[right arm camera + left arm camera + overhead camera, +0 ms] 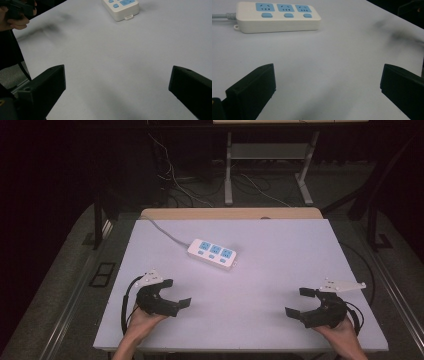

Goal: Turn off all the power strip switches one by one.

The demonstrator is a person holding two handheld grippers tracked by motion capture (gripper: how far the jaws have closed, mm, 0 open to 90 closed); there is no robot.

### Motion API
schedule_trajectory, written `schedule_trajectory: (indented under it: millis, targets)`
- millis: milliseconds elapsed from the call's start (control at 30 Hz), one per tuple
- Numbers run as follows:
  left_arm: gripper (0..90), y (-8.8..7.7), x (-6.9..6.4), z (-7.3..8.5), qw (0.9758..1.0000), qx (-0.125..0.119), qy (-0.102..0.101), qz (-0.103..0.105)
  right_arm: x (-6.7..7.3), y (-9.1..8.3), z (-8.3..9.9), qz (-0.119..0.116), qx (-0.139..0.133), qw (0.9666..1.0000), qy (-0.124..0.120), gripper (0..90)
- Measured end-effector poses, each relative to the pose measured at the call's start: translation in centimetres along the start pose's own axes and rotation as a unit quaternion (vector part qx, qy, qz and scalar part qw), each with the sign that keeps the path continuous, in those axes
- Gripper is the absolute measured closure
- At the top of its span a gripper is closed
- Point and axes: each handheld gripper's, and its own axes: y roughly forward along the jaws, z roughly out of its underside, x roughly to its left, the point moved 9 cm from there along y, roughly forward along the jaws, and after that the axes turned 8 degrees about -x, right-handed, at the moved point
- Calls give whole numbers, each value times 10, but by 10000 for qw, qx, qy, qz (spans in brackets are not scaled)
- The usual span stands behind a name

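Table (280, 270): one obstacle on the surface, a white power strip (212, 254) lying left of centre toward the far half, its grey cable (165, 231) trailing off the far left edge. Bare surface lies between the strip and the left gripper (176, 294) at the near left, jaws spread. Right half of the table is unobstructed from the right gripper (299, 302), jaws spread, to the far edge.

A white table (280, 285) carries one white power strip (212, 254) with blue sockets
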Motion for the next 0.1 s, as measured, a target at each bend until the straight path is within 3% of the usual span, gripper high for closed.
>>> schedule_trajectory:
  millis: [100]
  targets:
    - [0, 1, -3, 2, 10000, -6, 37, 31, 0, 0, 0, -6, 12, 10000, -4, 8]
